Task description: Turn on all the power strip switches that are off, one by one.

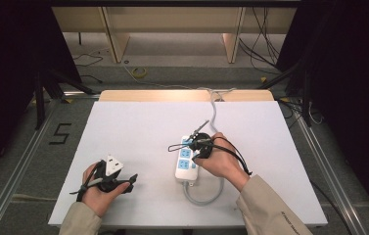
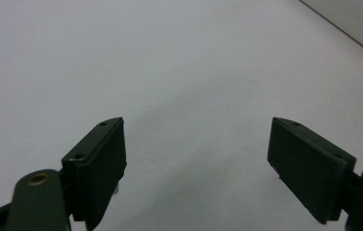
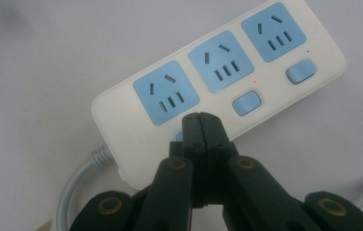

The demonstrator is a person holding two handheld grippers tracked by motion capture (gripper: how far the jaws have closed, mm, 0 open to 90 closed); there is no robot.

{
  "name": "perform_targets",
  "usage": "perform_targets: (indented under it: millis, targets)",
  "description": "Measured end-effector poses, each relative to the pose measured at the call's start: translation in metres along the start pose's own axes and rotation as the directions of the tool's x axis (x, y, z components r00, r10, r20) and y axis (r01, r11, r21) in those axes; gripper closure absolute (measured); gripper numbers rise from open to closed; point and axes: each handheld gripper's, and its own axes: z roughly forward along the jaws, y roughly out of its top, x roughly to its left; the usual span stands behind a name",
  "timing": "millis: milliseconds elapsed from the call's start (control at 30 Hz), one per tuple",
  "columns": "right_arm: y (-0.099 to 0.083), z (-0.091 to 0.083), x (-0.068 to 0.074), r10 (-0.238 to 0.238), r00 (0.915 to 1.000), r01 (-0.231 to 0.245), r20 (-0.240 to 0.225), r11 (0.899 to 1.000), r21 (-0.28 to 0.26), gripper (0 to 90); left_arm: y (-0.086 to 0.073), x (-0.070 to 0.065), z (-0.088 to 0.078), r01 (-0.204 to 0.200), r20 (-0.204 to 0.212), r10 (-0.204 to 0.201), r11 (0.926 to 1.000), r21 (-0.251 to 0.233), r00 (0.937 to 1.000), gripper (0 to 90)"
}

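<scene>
We see the right tool [image 3: 201, 120] clenched, its two black jaws pressed flat together with nothing between them, their joined tips resting over the near edge of the power strip [image 3: 217, 82], right at the small blue switch [image 3: 179, 136] beside the nearest socket; whether the tips actually press that switch we cannot tell. The left tool [image 2: 196, 159] is released, its jaws standing wide apart over bare bench [image 2: 179, 62] and grasping nothing. The power strip is a rounded white plastic bar, smooth and slightly glossy, with three pale blue square socket faces in a row and a blue rocker switch beside each; a tiny red light glows near the middle switch. A grey round cable [image 3: 75, 187] with a ribbed strain relief leaves one end and loops on the bench. In the high view the strip [image 1: 187, 164] lies right of the bench's centre, its cable [image 1: 204, 196] curling toward the near edge. The bench top [image 1: 138, 127] is matte white and flat. The jaws are matte black with flat rectangular pads and brass-coloured pivot pins. The right hand [image 1: 221, 159] reaches forward and inward, tilting its tool down onto the strip; the left hand [image 1: 101, 188] rests low near the front left of the bench, well apart from the strip, its tool [image 1: 132, 180] pointing to the right.
</scene>
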Motion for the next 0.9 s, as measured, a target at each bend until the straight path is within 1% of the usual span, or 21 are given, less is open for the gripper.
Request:
perform_targets:
  millis: [467, 700, 733, 900]
  targets:
    - [0.004, 0.013, 0.002, 0.002, 1.0, -0.002, -0.002, 1.0, 0.029, 90.0, 0.0, 0.0, 0.0, -0.003, 0.001, 0.003, 1.0, 0.0, 1.0, 21.3]
    - [0.004, 0.016, 0.002, -0.002, 1.0, 0.002, -0.001, 0.999, 0.034, 90.0, 0.0, 0.0, 0.0, -0.003, 0.002, 0.003, 1.0, 0.0, 1.0, 21.3]
    - [0.004, 0.016, 0.003, 0.003, 1.0, -0.003, 0.001, 0.999, 0.032, 90.0, 0.0, 0.0, 0.0, -0.003, 0.002, 0.003, 1.0, 0.0, 1.0, 21.3]
    - [0.005, 0.019, 0.003, -0.008, 1.0, 0.007, 0.003, 0.999, 0.039, 90.0, 0.0, 0.0, 0.0, -0.003, 0.002, 0.003, 1.0, 0.0, 1.0, 21.3]
